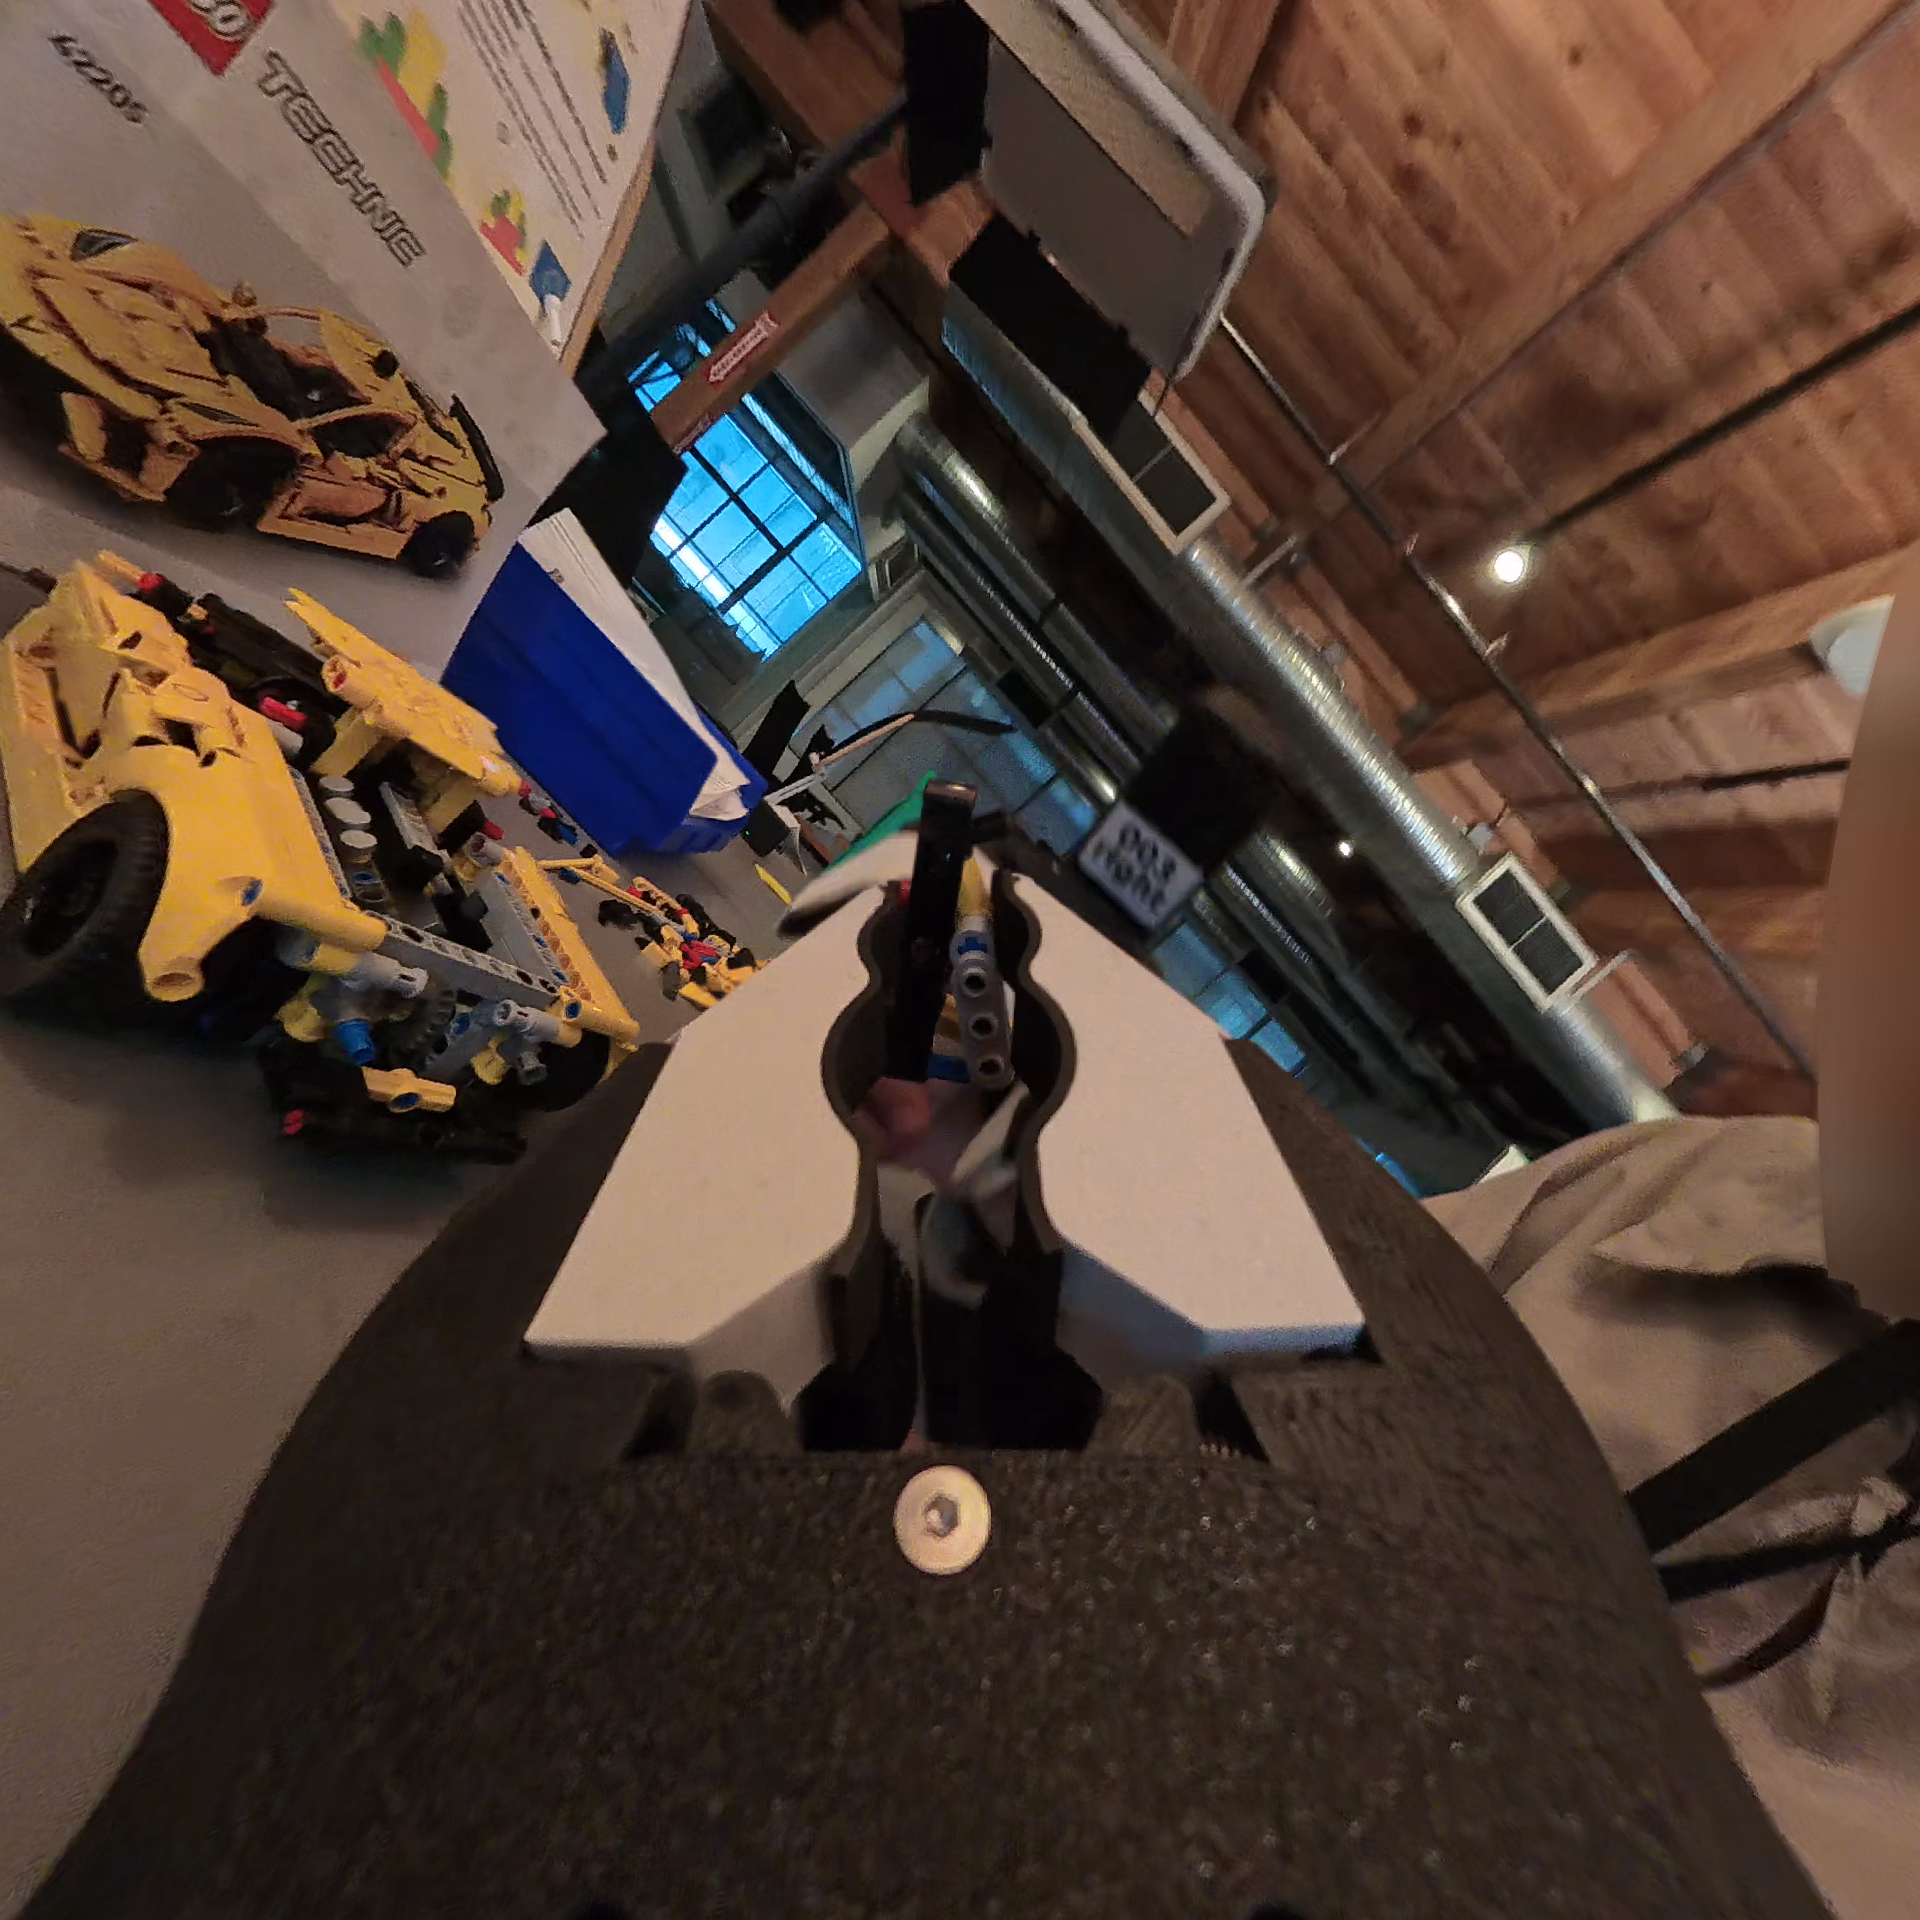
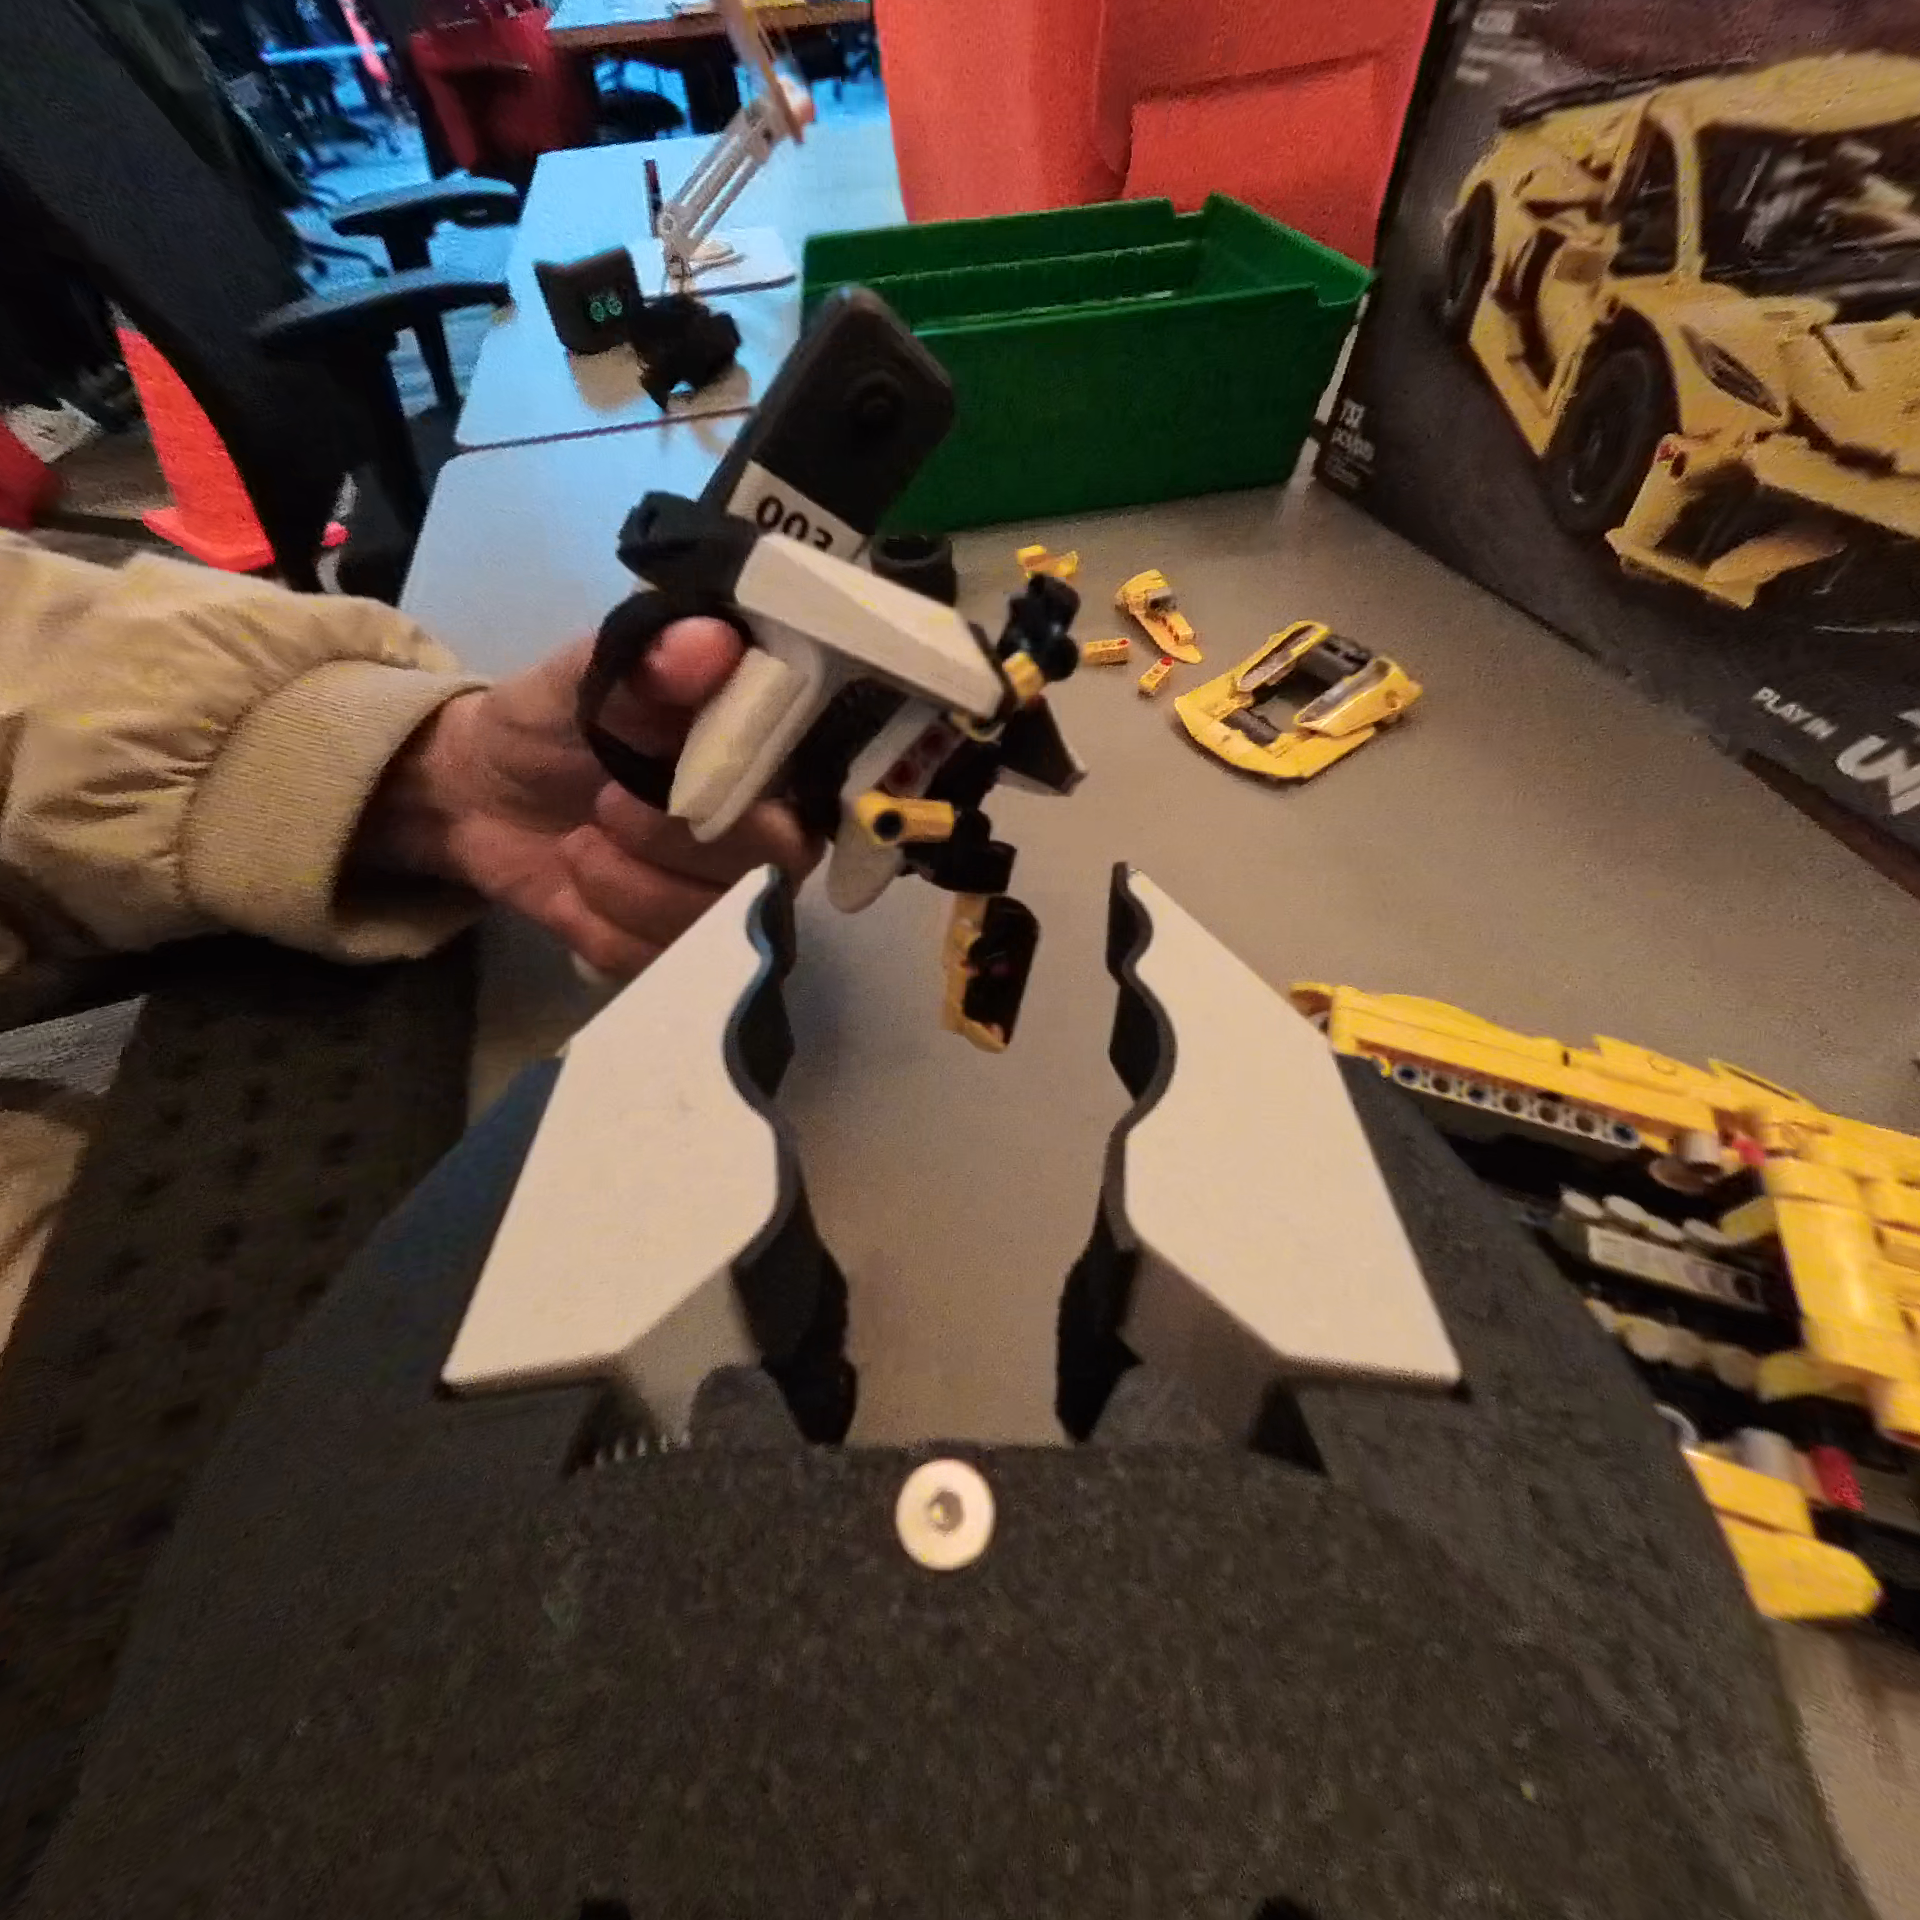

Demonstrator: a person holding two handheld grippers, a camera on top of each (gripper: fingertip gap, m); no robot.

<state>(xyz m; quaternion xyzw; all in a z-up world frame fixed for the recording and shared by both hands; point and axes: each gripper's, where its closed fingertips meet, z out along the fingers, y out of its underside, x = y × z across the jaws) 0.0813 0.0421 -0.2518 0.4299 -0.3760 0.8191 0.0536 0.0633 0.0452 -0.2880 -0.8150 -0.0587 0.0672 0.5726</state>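
The left tongs (image 1: 940,935) pinch a black-and-yellow brick assembly (image 2: 977,821) above the bench (image 2: 1455,852), while the right tongs (image 2: 951,904) stand spread just beneath it.

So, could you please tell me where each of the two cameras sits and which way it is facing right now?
Left wrist view: sits on the left gripper, tilted up toward wooden ceiling and ducts; its fingers clamp a black-and-yellow brick assembly; a beige sleeve shows.
Right wrist view: sits on the right gripper, facing forward and down across the grey table; its fingers are open; a hand holds the left gripper.
Shared: the clamped assembly, yellow brick car and printed box.
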